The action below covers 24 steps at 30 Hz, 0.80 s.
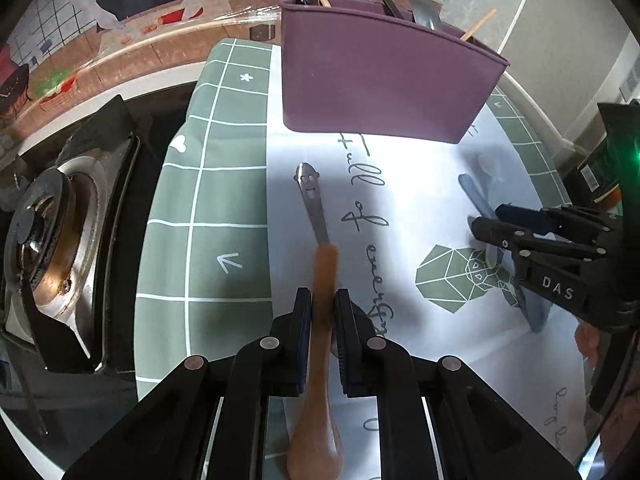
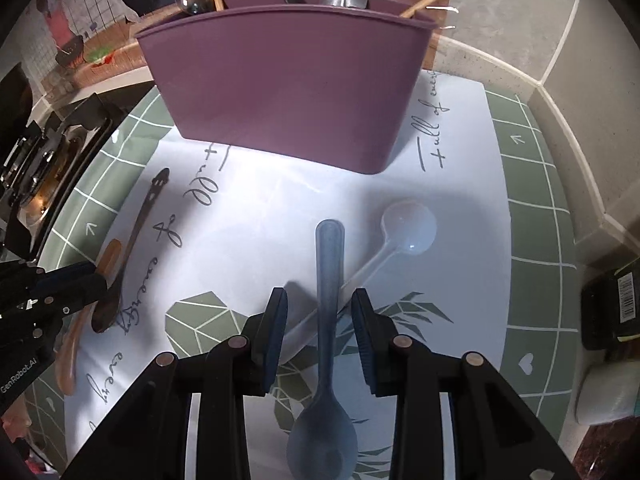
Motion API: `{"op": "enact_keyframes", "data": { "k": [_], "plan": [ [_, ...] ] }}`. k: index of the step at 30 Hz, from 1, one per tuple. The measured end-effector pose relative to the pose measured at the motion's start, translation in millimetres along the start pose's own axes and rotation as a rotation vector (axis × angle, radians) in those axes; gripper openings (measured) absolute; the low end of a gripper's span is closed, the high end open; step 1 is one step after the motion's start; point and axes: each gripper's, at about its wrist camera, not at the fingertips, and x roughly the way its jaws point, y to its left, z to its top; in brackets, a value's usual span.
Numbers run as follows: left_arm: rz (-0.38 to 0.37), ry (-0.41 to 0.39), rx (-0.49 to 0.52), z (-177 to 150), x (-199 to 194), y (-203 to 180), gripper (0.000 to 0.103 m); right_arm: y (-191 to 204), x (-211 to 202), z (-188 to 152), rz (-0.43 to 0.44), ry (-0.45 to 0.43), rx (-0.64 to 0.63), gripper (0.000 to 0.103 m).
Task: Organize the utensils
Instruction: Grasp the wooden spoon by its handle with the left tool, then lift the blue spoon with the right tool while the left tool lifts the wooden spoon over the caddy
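Note:
A purple utensil holder stands at the back of the mat, with several spoons and chopsticks in it; it also shows in the right wrist view. My left gripper is shut on a brown wooden spoon, whose bowl points toward me. A steel spoon with a smiley handle lies under it on the mat. My right gripper is open around the handle of a blue plastic spoon, pads apart from it. A clear plastic spoon lies crossed under the blue one.
A gas stove burner sits left of the green and white mat. A tiled wall and counter edge run behind the holder. A dark box and a pale packet lie at the right.

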Motion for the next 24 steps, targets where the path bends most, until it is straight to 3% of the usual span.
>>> {"op": "enact_keyframes", "data": {
  "k": [2, 4, 8, 14, 24],
  "plan": [
    [-0.003, -0.002, -0.001, 0.8, -1.8, 1.2, 0.012, 0.3, -1.5, -1.8, 0.002, 0.003, -0.002, 0.011],
    [-0.006, -0.005, 0.001, 2.0, -3.5, 2.6, 0.012, -1.3, -3.7, -4.2, 0.025, 0.010, -0.001, 0.010],
    [-0.047, 0.010, 0.016, 6.4, -7.2, 5.6, 0.014, -9.6, -16.7, -12.0, 0.045, -0.008, 0.023, 0.009],
    [-0.048, 0.075, 0.049, 13.3, 2.8, 3.6, 0.014, -19.2, -40.2, -19.0, 0.076, -0.045, 0.071, 0.009],
    [0.030, 0.130, 0.045, 18.0, 17.2, -1.4, 0.024, -19.7, -61.0, -30.8, 0.094, -0.094, 0.073, 0.009]
  ]
}}
